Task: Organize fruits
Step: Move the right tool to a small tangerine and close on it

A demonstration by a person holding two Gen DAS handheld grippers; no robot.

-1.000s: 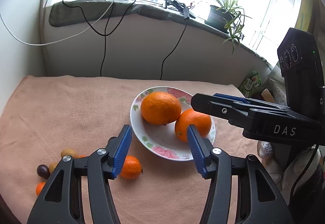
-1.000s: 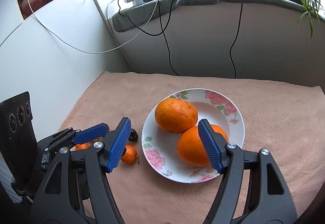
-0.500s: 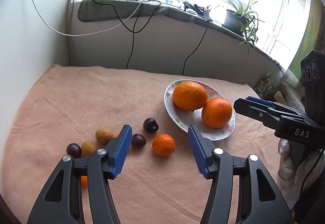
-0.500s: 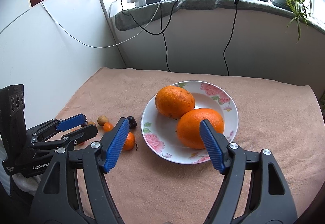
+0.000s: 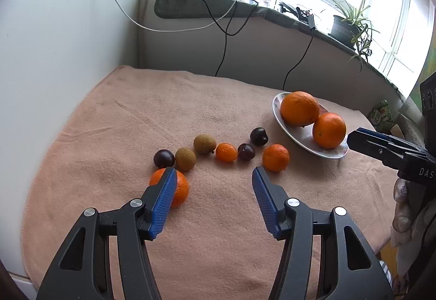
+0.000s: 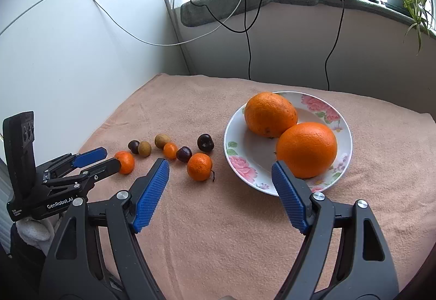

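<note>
A flowered plate [image 6: 231, 142] on the peach cloth holds two big oranges [image 6: 269, 113] [image 6: 306, 149]. Left of it lies a row of small fruit: a tangerine [image 5: 275, 158], dark plums [image 5: 246, 151], brown longans [image 5: 185, 159] and a kumquat [image 5: 226, 152]. My left gripper [image 5: 214, 173] hangs open over the cloth just short of that row. Its left finger hides part of another tangerine [image 5: 182, 188], and nothing is between its pads. My right gripper [image 6: 220, 165] is opening above the cloth in front of the plate, with nothing held.
The cloth-covered table [image 5: 136, 109] meets a white wall on the left and a low wall with hanging cables [image 6: 249, 36] behind. A power strip and a potted plant [image 5: 351, 25] sit on the windowsill. The right gripper's fingers [image 5: 381, 146] reach in beside the plate.
The left gripper has swung left from the plate to the row of small fruit. The right gripper has drawn back from the plate a little and its jaws stand wider.
</note>
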